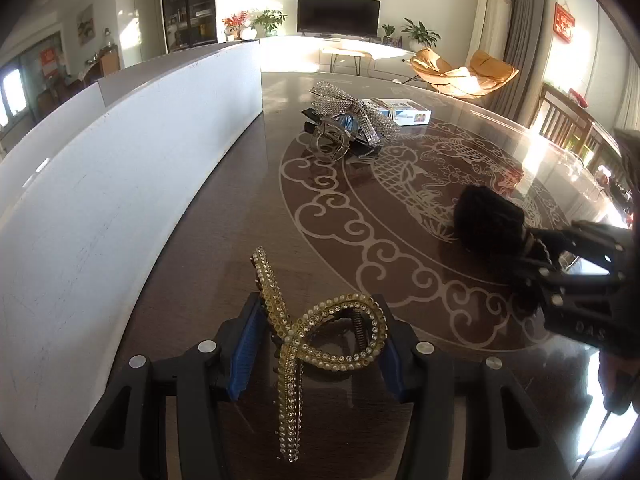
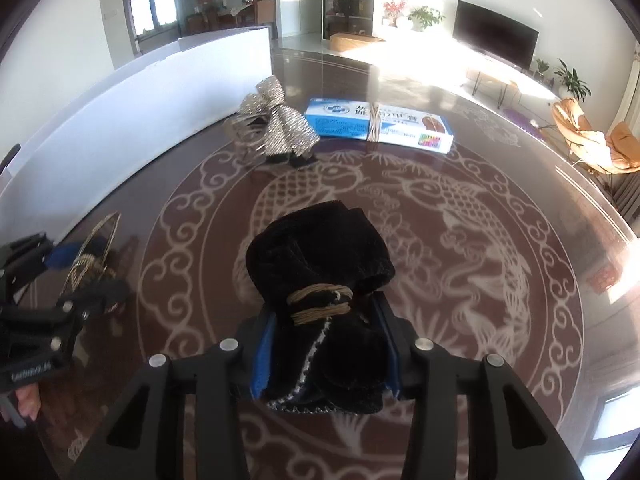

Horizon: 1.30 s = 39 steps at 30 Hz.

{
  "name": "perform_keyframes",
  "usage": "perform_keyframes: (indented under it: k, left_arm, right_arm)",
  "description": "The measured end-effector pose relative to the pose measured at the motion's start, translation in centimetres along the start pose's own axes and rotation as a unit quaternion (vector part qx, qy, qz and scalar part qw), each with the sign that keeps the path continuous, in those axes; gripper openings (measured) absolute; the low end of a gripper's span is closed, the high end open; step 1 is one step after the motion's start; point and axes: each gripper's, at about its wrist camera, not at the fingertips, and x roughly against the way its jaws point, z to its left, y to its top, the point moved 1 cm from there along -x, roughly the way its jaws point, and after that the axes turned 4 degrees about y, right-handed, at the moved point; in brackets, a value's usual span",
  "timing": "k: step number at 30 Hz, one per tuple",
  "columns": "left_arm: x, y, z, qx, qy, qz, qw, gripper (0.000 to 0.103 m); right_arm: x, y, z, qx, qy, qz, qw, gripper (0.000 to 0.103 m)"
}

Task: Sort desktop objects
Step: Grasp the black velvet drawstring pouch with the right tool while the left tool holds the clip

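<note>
White board [image 1: 132,168] stands upright on the left side of the left gripper [image 1: 316,344] and runs far ahead of it, along the edge of the glossy table [image 1: 224,216]. Ahead of this gripper, well apart, a silver bow clip [image 1: 352,114] lies on top of other dark clips, and just behind it is a blue and white box [image 2: 380,125] tied with pale string. Nothing stands between the grippers and these things.

What lies under the silver bow is hard to make out; I see only metal rings and dark parts. The rear of each gripper is cut off by the frame, and only a fingertip of the person shows in the right wrist view.

The left gripper is clenched on a gold hair clip [image 1: 320,340], a looped ribbon shape set with pearls and small stones; its blue pads press it on both sides, just over the table. The right gripper [image 2: 326,356], to the right of the left one, grasps a black fuzzy bundle [image 2: 320,256] bound with tan string, which reaches forward from its fingers.
</note>
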Motion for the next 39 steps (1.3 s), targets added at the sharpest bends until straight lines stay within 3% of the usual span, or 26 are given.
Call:
perform_keyframes:
  k: [3, 5, 6, 8, 9, 11, 39]
  left_arm:
    - [0.0, 0.0, 0.0, 0.000, 0.000, 0.000, 1.0000, 0.052]
    - [0.0, 0.0, 0.0, -0.001, 0.001, 0.000, 1.0000, 0.052]
    - [-0.1, 0.0, 0.0, -0.001, 0.001, 0.000, 1.0000, 0.052]
    - [-0.1, 0.0, -0.2, -0.005, 0.001, 0.002, 1.0000, 0.056]
    - [-0.2, 0.0, -0.5, -0.012, 0.001, 0.003, 0.9999, 0.072]
    - [-0.6, 0.0, -0.8, -0.023, 0.015, 0.018, 0.9995, 0.091]
    - [-0.8, 0.0, -0.8, -0.019, 0.011, 0.019, 0.9996, 0.093]
  right_arm:
    - [2.7, -3.9, 1.5, -0.020, -0.023, -0.016, 0.999, 0.054]
    - [2.8, -4.5, 1.7, -0.033, -0.030, -0.003, 0.999, 0.099]
    - [2.5, -4.5, 1.6, -0.041, -0.026, 0.010, 0.999, 0.103]
    - [2.6, -4.3, 1.7, -0.040, -0.032, 0.009, 0.999, 0.103]
    - [2.8, -4.3, 1.5, -0.043, -0.031, 0.009, 0.999, 0.103]
    - [2.8, -4.4, 1.4, -0.043, -0.032, 0.009, 0.999, 0.103]
    - [2.7, -4.4, 1.4, -0.043, -0.031, 0.009, 0.999, 0.103]
